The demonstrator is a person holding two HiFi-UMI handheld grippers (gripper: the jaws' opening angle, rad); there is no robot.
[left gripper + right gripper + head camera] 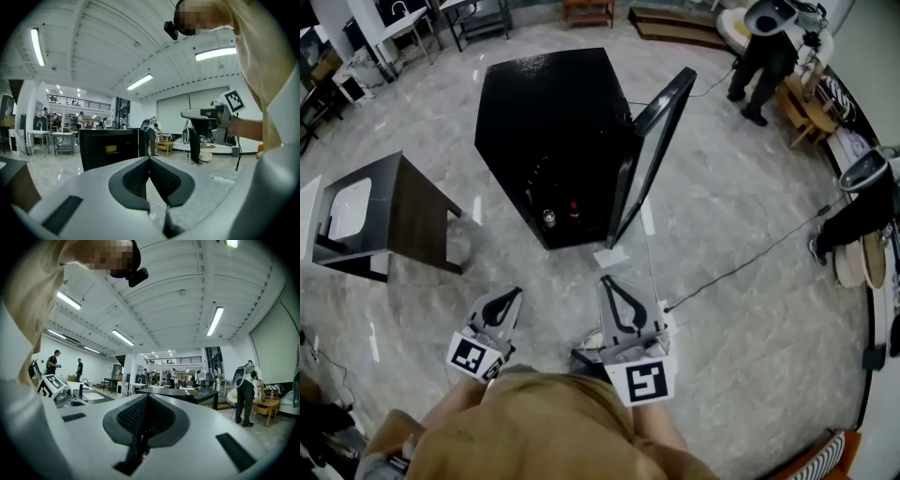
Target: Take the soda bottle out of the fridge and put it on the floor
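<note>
So the black fridge (548, 103) is standing out in the middle of a grey marbled floor (741, 281) with its door (654, 150) swung out on the right side. The door's thin edge points back at me, and its lower corner ends just short of a white sheet (611, 256) lying on the floor.

Two bottles are low down in the open front, a pale-cap bottle (548, 217) and a red-top bottle (574, 208) right beside it. Can't tell which one is the soda from up here.

Both claws are held out in front of me, well apart from the fridge with open floor in between. The left claw (513, 293) is pressed together with nothing in it, and its own view shows the pads meeting at the tip (149, 159). The right claw (607, 281) is closed up empty too (146, 397), and it lines up roughly with the door's lower corner.

Room-wise, a dark side worktop (408, 202) sits off to the left of the fridge, with a strip of floor between them. A black cable (741, 265) snakes from near the right claw out to the right. One person in black (761, 56) is over by the far wall, another person (862, 206) is at the right edge.

The only print I can make out is the black-and-white square markers on the claw cubes, the left cube (472, 356) and the right cube (643, 382). The bottle labels are too small to read.
</note>
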